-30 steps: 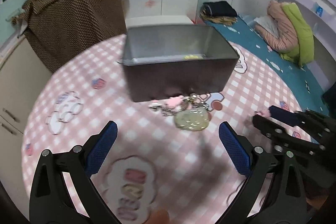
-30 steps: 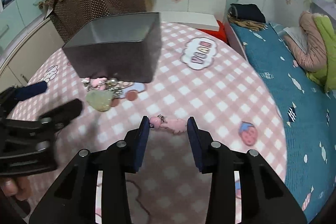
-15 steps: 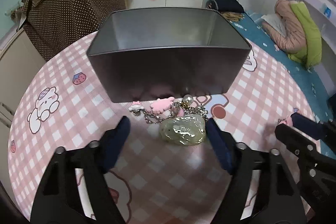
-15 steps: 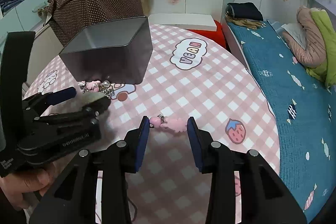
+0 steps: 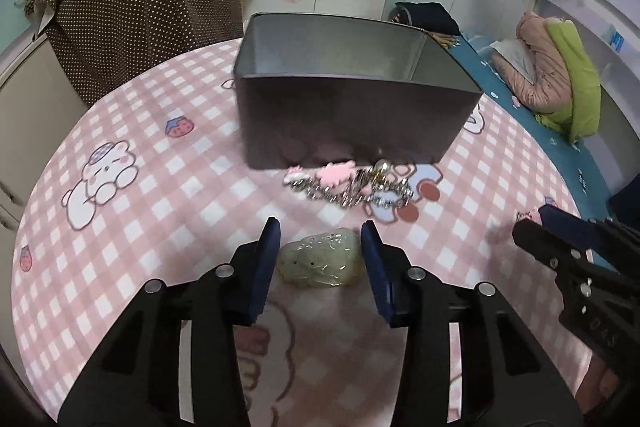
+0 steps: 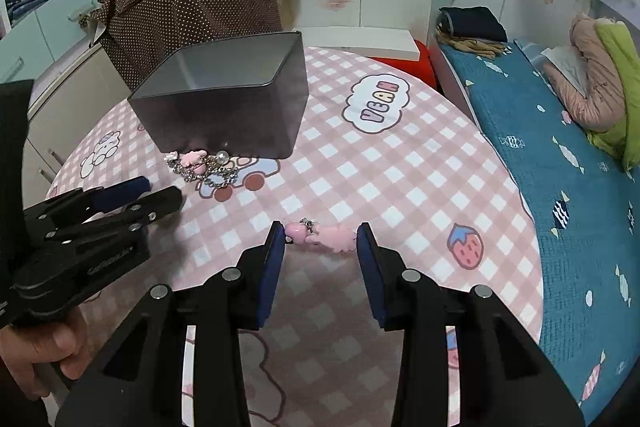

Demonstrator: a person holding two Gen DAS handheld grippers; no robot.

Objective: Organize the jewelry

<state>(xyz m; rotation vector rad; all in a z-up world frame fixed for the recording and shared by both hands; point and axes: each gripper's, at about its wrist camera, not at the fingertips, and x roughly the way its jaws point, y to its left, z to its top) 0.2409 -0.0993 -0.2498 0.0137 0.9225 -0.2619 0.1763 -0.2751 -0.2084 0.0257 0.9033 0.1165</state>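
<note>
Left wrist view: my left gripper (image 5: 320, 247) is clamped on the jade pendant (image 5: 320, 264) by its flanks; it looks hard and slick, with the chain pile (image 5: 352, 187) at 12 o'clock against the tin box (image 5: 344, 123). Right wrist view: my right gripper (image 6: 320, 239) pinches the pink charm (image 6: 322, 235) end to end; it's light and small, box at 11 o'clock.

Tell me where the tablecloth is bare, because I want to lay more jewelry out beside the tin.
Free: the checks right of the grey tin, around the YEAN cloud print, and left of the tin by the bunny print. Crowded: the tin's near side, where the chain tangle, jade pendant and left gripper cluster; the right gripper flanks the pink charm.
</note>
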